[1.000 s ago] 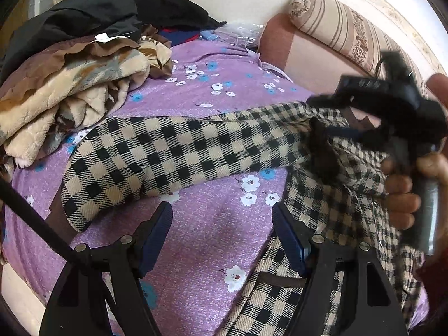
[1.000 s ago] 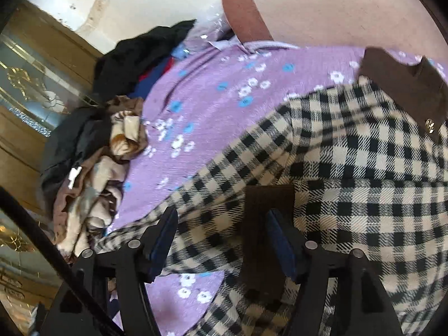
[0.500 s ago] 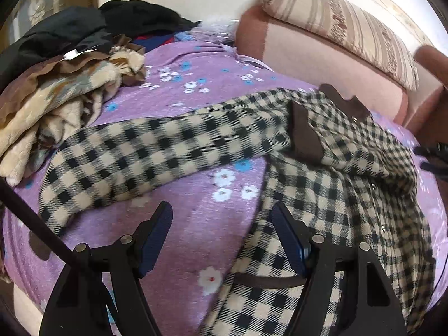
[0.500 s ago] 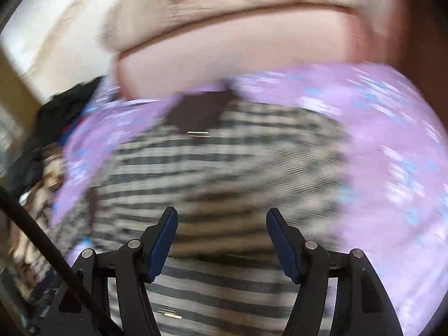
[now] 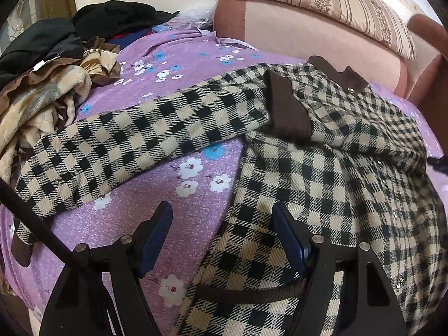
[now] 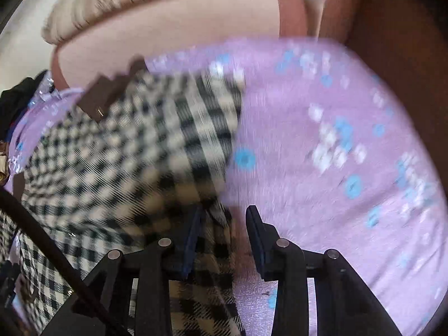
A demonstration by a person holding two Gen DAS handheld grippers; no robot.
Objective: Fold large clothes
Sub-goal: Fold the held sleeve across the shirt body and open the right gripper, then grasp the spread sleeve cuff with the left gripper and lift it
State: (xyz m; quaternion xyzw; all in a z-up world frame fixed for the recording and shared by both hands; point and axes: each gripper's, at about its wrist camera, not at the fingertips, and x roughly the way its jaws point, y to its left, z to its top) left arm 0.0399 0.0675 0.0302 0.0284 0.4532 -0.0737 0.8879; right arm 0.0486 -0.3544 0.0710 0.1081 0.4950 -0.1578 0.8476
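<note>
A black-and-beige checked coat (image 5: 322, 173) with brown collar and cuffs lies on the purple flowered bedspread (image 5: 173, 64). One sleeve (image 5: 145, 140) stretches out to the left; the other sleeve is folded across the chest, brown cuff (image 5: 288, 112) up. My left gripper (image 5: 222, 238) is open and empty above the coat's left edge. In the blurred right wrist view the coat (image 6: 126, 154) fills the left side. My right gripper (image 6: 222, 238) is partly closed, with the coat's right edge between its fingers; no firm grip shows.
A heap of brown, beige and black clothes (image 5: 42, 84) lies at the far left of the bed. A pink headboard (image 5: 308, 30) with a striped pillow (image 5: 336, 2) on top stands behind the coat. Bare bedspread (image 6: 336, 168) lies right of the coat.
My right gripper let go of the folded sleeve cuff, swung right to the coat's right edge and narrowed its jaws. My left gripper shifted slightly, still open.
</note>
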